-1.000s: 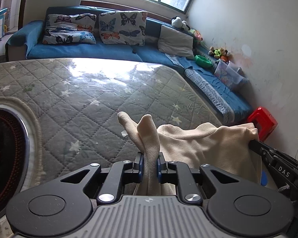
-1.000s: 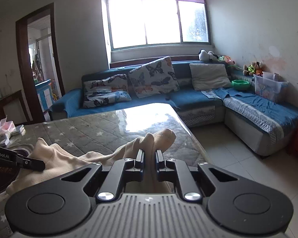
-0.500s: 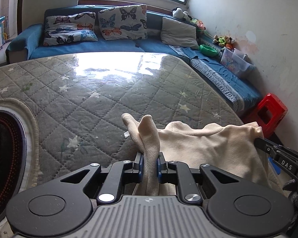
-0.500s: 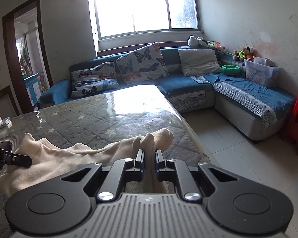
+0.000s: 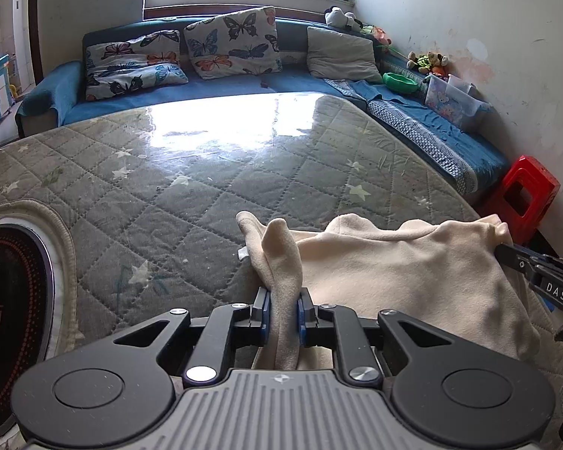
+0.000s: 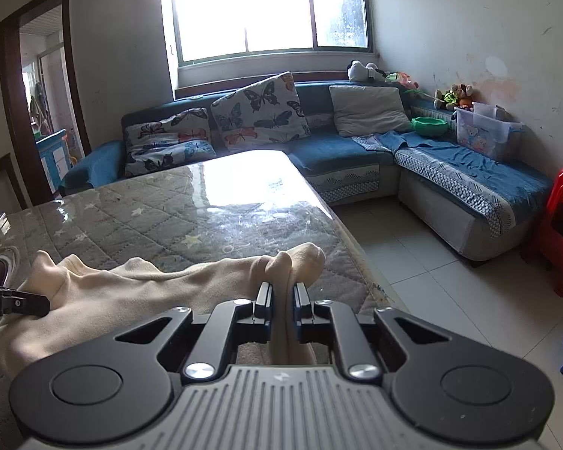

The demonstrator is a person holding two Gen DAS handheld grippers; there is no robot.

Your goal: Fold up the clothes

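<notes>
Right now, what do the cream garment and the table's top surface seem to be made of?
Cream garment: probably soft fleece or brushed knit; matte, fuzzy, folds limply. Table surface: grey quilted fabric with stars, apparently under a clear glossy sheet, since it mirrors the window.

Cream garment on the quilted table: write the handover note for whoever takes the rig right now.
Left tongs: shut on a bunched corner of the cream garment.
Right tongs: shut on the opposite corner.
The garment hangs stretched between them over the near edge of the quilted table, near its right side.
Done: both corners gripped, cloth spread.
Left: lay it flat and make the folds; no fold is visible yet.
</notes>
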